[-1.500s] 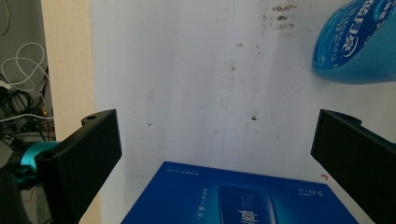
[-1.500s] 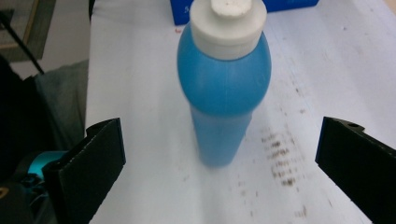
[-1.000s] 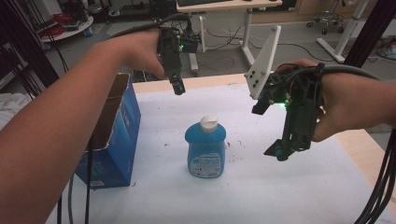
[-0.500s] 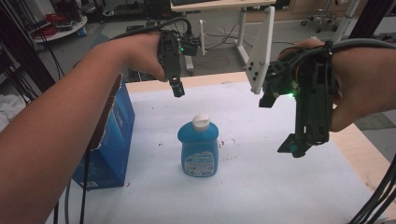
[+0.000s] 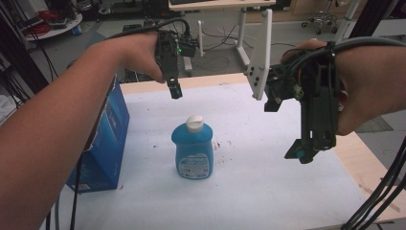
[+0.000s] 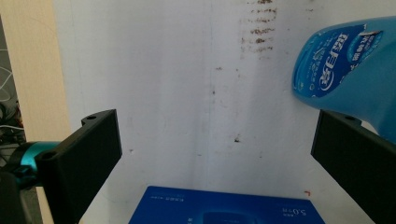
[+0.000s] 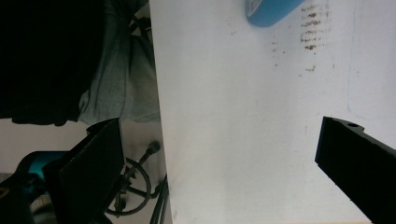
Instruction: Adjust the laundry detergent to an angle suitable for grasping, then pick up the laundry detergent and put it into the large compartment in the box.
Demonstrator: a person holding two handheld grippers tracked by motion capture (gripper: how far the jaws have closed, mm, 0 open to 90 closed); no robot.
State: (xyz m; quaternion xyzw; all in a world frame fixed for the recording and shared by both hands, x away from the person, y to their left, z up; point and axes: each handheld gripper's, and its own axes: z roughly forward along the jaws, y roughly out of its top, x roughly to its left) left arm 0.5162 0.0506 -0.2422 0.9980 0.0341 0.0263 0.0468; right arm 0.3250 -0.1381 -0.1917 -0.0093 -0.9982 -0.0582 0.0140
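Observation:
A blue detergent bottle (image 5: 194, 148) with a white cap stands upright in the middle of the white table (image 5: 268, 191). My left gripper (image 5: 175, 91) hangs above and behind the bottle, pointing down. In the left gripper view its jaws (image 6: 215, 154) are wide open and hold nothing, with the bottle (image 6: 345, 65) at the upper right. My right gripper (image 5: 301, 153) hovers to the right of the bottle, well apart from it and above the table. Its jaws (image 7: 219, 158) also stand open and hold nothing, and the bottle's base (image 7: 273, 9) peeks in at the top.
A tall blue carton (image 5: 107, 139) stands at the table's left edge, and its top (image 6: 224, 207) appears below the left jaws. Brown stains (image 5: 222, 143) mark the white sheet beside the bottle. Desks, cables and a chair stand on the floor beyond the far edge.
My right gripper has lifted and swung from a slant to point nearly straight down, a little farther right. The left gripper has hardly moved. The bottle stands as before.

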